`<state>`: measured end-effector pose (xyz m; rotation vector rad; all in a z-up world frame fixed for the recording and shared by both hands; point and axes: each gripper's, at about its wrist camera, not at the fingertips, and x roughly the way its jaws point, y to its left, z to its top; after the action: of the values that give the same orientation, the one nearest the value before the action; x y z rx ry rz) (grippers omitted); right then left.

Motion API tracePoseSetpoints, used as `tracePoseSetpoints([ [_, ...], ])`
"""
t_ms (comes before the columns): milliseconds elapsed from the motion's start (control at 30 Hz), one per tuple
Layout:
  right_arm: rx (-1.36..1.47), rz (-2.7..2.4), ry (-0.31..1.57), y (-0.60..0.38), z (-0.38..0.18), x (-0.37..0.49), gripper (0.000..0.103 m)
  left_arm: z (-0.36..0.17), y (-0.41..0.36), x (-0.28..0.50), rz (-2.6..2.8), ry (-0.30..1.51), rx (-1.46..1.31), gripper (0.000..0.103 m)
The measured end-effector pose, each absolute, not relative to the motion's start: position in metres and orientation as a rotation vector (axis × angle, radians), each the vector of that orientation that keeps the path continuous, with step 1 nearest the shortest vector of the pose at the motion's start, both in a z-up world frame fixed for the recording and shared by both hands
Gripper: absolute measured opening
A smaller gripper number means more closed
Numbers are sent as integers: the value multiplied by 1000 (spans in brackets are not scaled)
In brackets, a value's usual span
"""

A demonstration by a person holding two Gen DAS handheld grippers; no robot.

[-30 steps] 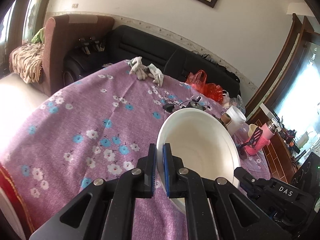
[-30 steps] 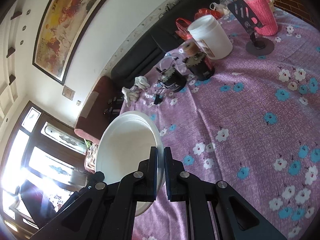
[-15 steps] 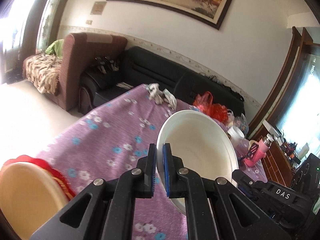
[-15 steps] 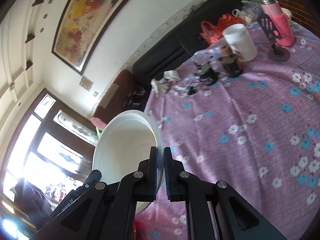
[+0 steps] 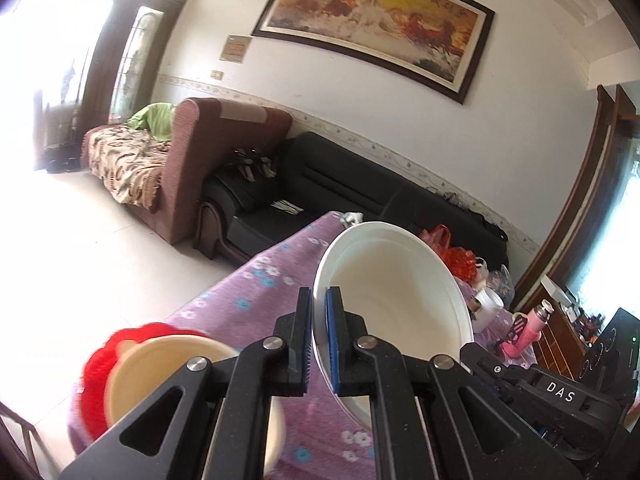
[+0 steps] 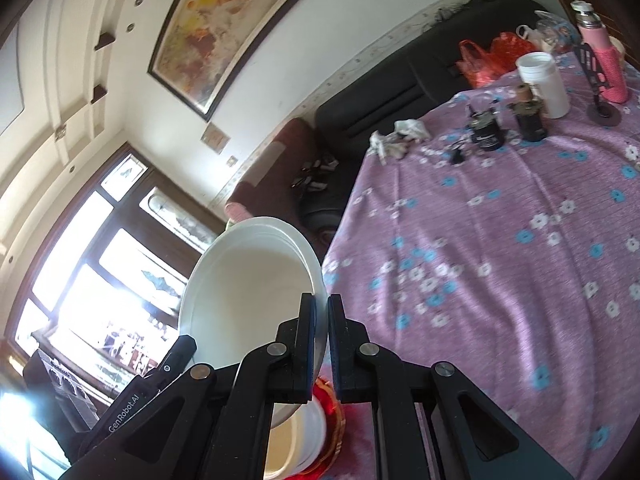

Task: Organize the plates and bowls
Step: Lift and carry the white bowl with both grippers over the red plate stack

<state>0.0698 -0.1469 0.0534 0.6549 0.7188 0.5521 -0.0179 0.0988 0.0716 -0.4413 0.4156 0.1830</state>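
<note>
A large white bowl (image 5: 394, 312) is held clear of the table (image 6: 520, 240), carried between two tools. The left tool (image 5: 319, 336) is closed on the near-left rim, its blue pads (image 5: 331, 340) clamping the thin wall; the right tool (image 6: 321, 340) is closed on the opposite rim. The two-sided grip is judged to be for steadying a wide, shallow vessel. Below, at the table's near edge, a cream bowl (image 5: 160, 376) is seen resting on a red-rimmed plate (image 5: 94, 384), judged the likely stacking place. On the far side a white jar (image 6: 544, 84) and a pink flask (image 6: 602, 64) are noted, well apart. "DAS" is read on the right tool's body, "GenRobot.AI" on the left.
</note>
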Motion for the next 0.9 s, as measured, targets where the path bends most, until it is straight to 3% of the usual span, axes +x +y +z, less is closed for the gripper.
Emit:
tracePoseSetpoints([
  [467,577,665,804,-66,37,29,8,60,158,-84,284,439,-424,7],
  [900,500,662,894,-31,1,13,9,28,179,-91,294,610,-413,7],
])
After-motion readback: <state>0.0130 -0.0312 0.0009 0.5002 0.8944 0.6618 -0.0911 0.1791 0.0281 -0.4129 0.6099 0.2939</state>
